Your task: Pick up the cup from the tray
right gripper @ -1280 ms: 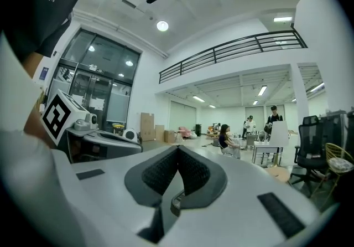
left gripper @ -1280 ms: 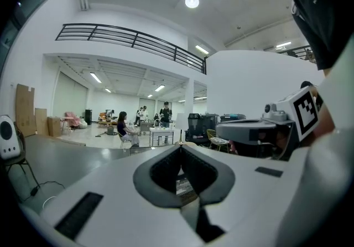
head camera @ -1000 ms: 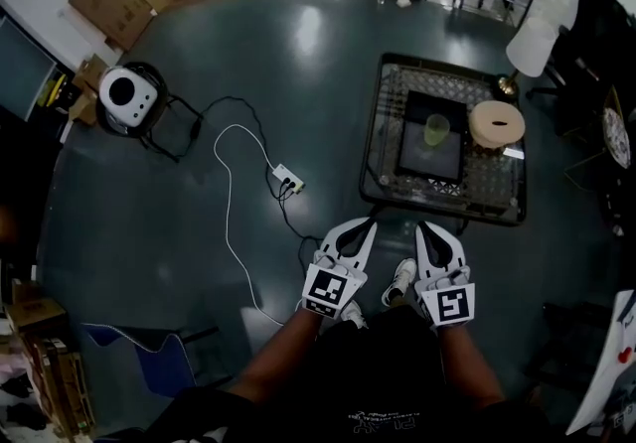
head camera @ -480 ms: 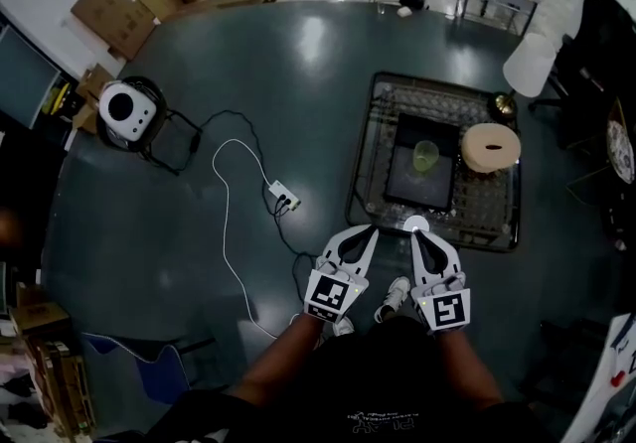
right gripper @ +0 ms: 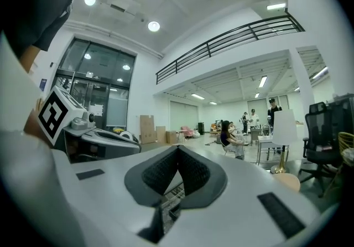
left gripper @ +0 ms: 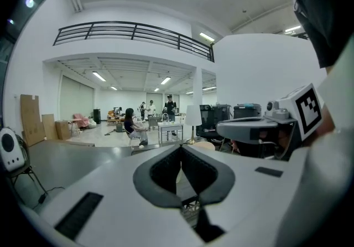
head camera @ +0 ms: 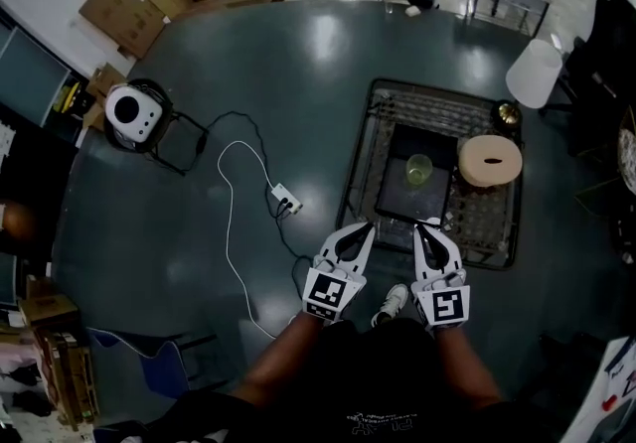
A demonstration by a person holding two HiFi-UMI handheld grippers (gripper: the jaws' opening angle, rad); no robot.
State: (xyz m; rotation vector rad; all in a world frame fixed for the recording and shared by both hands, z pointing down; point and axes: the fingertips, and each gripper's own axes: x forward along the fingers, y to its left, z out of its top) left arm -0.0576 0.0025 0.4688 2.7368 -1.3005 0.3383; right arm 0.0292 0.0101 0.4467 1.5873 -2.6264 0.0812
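Note:
A pale green cup [head camera: 418, 170] stands upright on a dark inner tray [head camera: 397, 198]. That tray sits inside a wire-mesh tray [head camera: 363, 158] on the dark round table [head camera: 248, 83]. My left gripper [head camera: 366, 226] is shut and empty, just outside the mesh tray's near left corner. My right gripper [head camera: 428, 226] is shut and empty too, with its tip at the tray's near edge, short of the cup. In the left gripper view the jaws [left gripper: 181, 148] meet at the tips. In the right gripper view the jaws [right gripper: 177, 147] are closed the same way, with mesh showing below them.
A round tan disc [head camera: 490, 160] lies in the mesh tray to the right of the cup, with a small brass object [head camera: 508, 114] behind it. A white power strip [head camera: 286, 201] with its cable lies left of the tray. A white device [head camera: 132, 111] and cardboard boxes [head camera: 119, 9] are far left.
The head view has shifted, so the tray sits lower and closer to the gripper tips. The right gripper's tip now reaches the tray's near edge. Both grippers stay shut.

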